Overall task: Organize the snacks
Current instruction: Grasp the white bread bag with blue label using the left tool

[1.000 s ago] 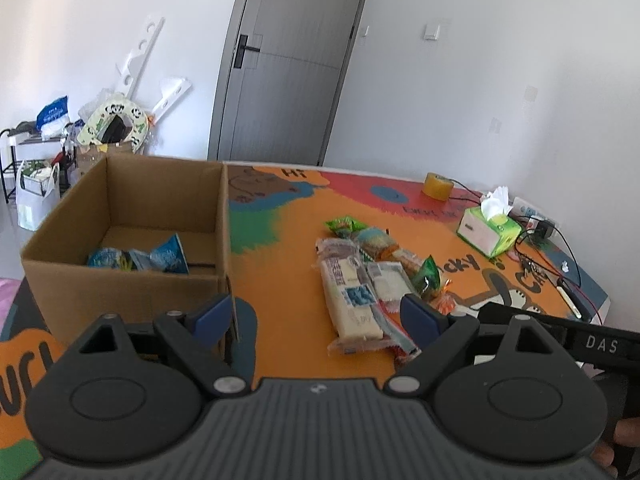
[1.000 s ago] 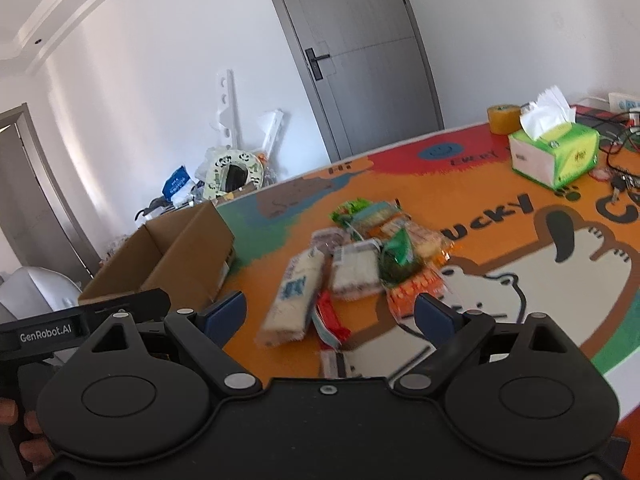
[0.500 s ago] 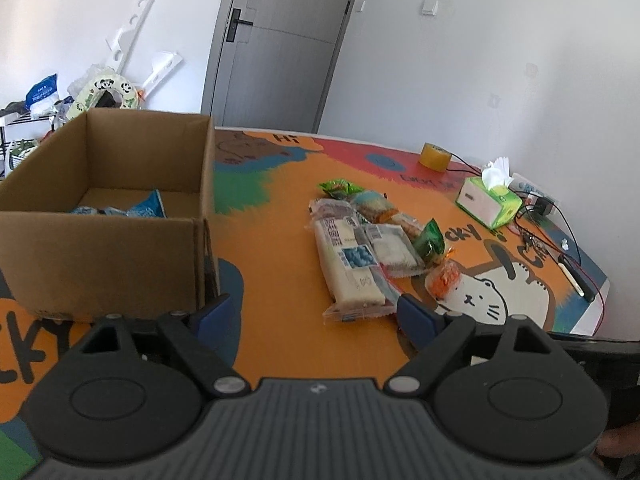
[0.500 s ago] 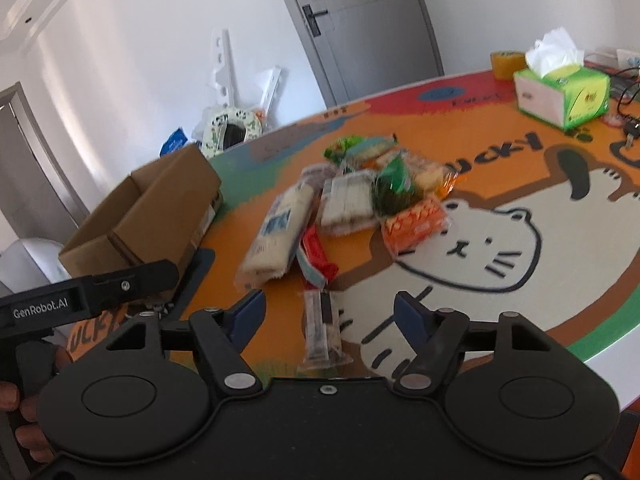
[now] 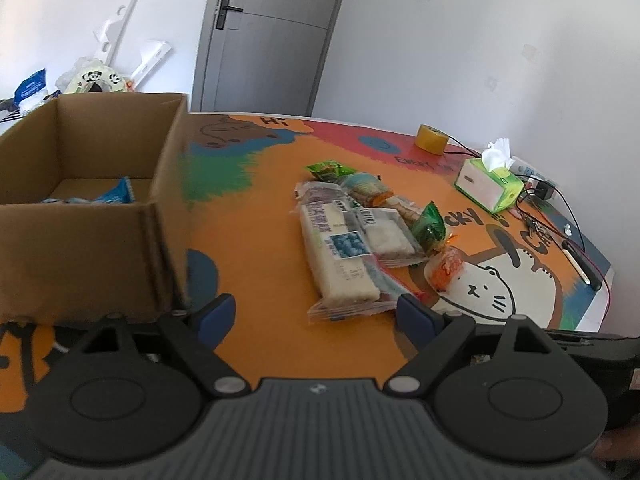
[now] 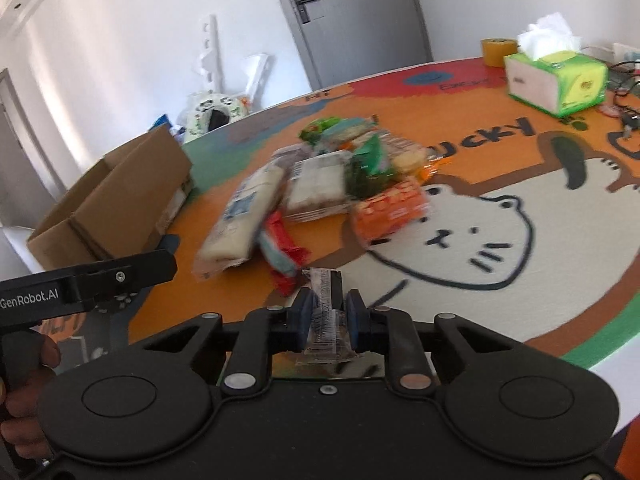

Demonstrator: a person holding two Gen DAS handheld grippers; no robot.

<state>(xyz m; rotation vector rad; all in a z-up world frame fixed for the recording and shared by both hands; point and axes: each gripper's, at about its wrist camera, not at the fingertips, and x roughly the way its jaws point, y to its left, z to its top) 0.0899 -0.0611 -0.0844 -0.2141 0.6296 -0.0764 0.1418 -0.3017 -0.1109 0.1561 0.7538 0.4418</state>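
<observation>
A small clear-wrapped snack (image 6: 327,312) is clamped between the blue pads (image 6: 303,314) of the right gripper (image 6: 327,314), whose jaws have just closed on it; its lower end is hidden by the gripper body. The left gripper (image 5: 316,312) is held wide apart over the bare mat (image 5: 260,240). Beyond, the snack pile (image 6: 320,184) is blurred. Blue packets (image 5: 116,194) are half hidden inside the cardboard box (image 5: 80,248).

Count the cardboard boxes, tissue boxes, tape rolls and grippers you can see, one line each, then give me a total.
Cardboard box: 1
Tissue box: 1
Tape roll: 1
Grippers: 2, the left gripper open and the right gripper, whose jaws have just been closing, shut on a clear snack packet
Total: 5
</observation>
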